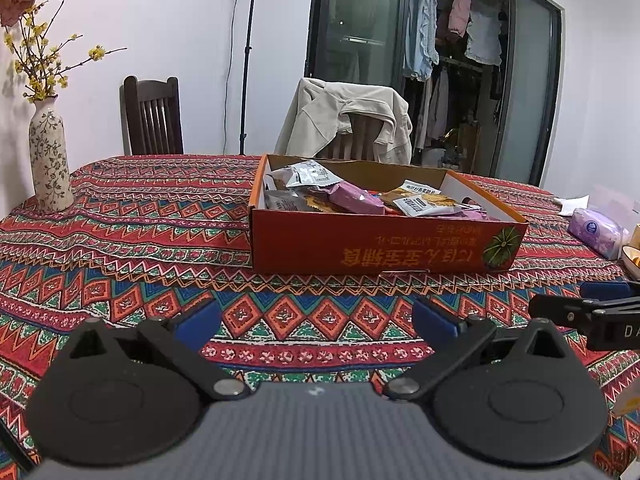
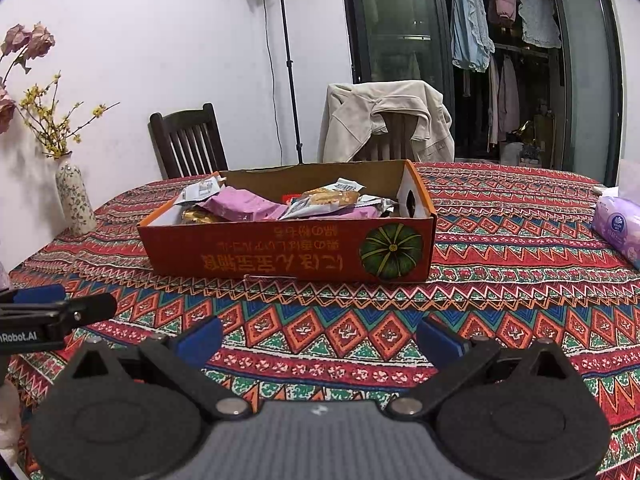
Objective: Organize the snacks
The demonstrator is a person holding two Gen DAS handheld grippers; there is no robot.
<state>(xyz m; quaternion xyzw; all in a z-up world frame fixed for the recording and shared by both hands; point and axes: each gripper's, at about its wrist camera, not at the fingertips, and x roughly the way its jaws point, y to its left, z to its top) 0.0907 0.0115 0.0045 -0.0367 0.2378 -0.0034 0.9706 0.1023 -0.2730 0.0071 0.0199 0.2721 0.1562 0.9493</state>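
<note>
An orange cardboard box (image 1: 380, 246) with a pumpkin picture stands on the patterned tablecloth; it also shows in the right wrist view (image 2: 280, 250). Several snack packets lie in it, among them a purple packet (image 1: 354, 198) (image 2: 240, 204) and a silver one (image 1: 308, 174). My left gripper (image 1: 316, 322) is open and empty, low over the cloth, short of the box's near wall. My right gripper (image 2: 320, 338) is open and empty too, also short of the box. The right gripper's fingers (image 1: 576, 306) show at the left view's right edge; the left gripper's fingers (image 2: 60, 306) show at the right view's left edge.
A flowered vase (image 1: 50, 160) (image 2: 74, 204) stands at the table's left edge. A purple tissue pack (image 1: 596, 232) (image 2: 618, 226) lies at the right, with a small dish (image 1: 632, 260) by it. Two chairs (image 1: 154, 116) stand behind the table, one draped with a beige jacket (image 1: 348, 120).
</note>
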